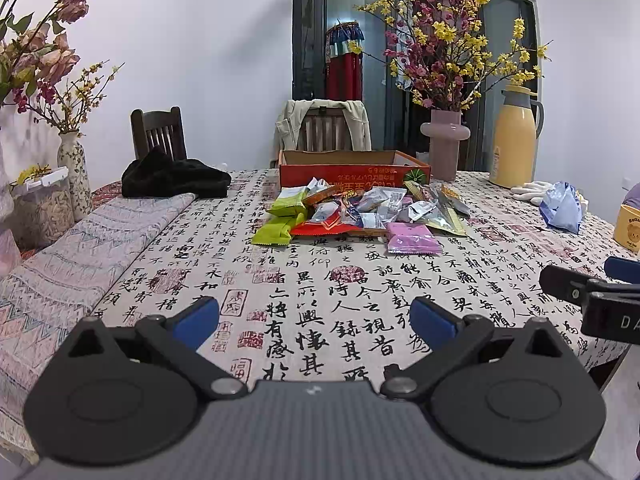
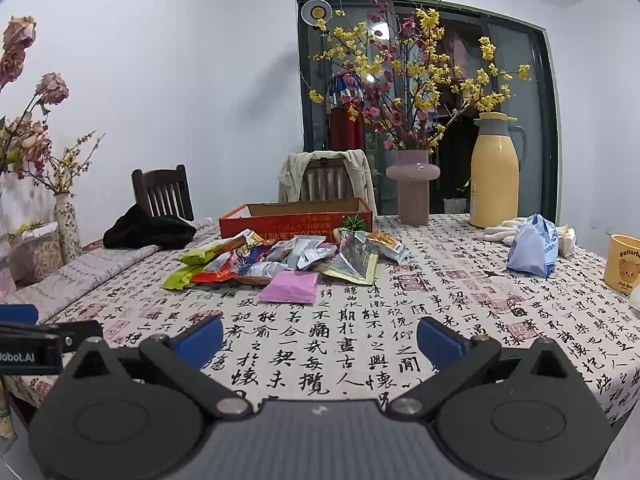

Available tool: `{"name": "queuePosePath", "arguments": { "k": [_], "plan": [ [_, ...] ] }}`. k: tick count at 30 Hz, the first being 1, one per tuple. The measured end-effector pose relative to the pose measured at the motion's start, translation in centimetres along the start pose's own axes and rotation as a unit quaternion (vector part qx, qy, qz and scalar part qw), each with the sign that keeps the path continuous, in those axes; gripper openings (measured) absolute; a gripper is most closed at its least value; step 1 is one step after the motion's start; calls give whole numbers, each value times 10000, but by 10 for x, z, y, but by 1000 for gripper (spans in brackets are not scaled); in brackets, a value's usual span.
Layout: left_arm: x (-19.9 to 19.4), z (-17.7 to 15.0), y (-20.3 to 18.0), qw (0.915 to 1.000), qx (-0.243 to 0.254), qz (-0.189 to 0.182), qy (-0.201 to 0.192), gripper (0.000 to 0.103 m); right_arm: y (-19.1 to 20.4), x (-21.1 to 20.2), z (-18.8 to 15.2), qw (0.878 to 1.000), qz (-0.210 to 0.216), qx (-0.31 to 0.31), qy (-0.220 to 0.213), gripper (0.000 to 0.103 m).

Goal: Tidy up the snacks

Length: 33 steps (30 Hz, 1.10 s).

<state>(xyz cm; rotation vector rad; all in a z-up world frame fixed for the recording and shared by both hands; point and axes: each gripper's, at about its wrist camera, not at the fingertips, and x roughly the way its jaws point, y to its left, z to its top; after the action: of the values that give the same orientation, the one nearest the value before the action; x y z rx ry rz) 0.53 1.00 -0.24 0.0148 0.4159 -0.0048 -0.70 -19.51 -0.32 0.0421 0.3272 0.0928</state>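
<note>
Snack pile [image 1: 352,210] sits just in front of the red box [image 1: 354,170] — untouched. Left gripper [image 1: 314,316] and right gripper [image 2: 320,338] hover well short of the box, fingers spread wide, nothing between them.

Right gripper [image 2: 319,340] spread wide, empty, hovering above calligraphy tablecloth [image 2: 400,332]. Ahead, pile of snacks [image 2: 280,260] with pink packet [image 2: 290,286] nearest, just before red box [image 2: 296,222]. Beyond: vase [image 2: 413,188], yellow jug [image 2: 495,172]. At right: blue bag [image 2: 532,248], mug [image 2: 624,262]. Left gripper [image 2: 32,344] at left edge.
</note>
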Motion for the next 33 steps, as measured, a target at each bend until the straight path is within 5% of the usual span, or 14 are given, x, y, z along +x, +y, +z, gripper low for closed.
{"name": "queuePosePath", "arguments": {
  "k": [33],
  "plan": [
    [0,-1,-1,10000,36,51,23,103,0,1,0,9999,62,29,102,103]
  ]
}}
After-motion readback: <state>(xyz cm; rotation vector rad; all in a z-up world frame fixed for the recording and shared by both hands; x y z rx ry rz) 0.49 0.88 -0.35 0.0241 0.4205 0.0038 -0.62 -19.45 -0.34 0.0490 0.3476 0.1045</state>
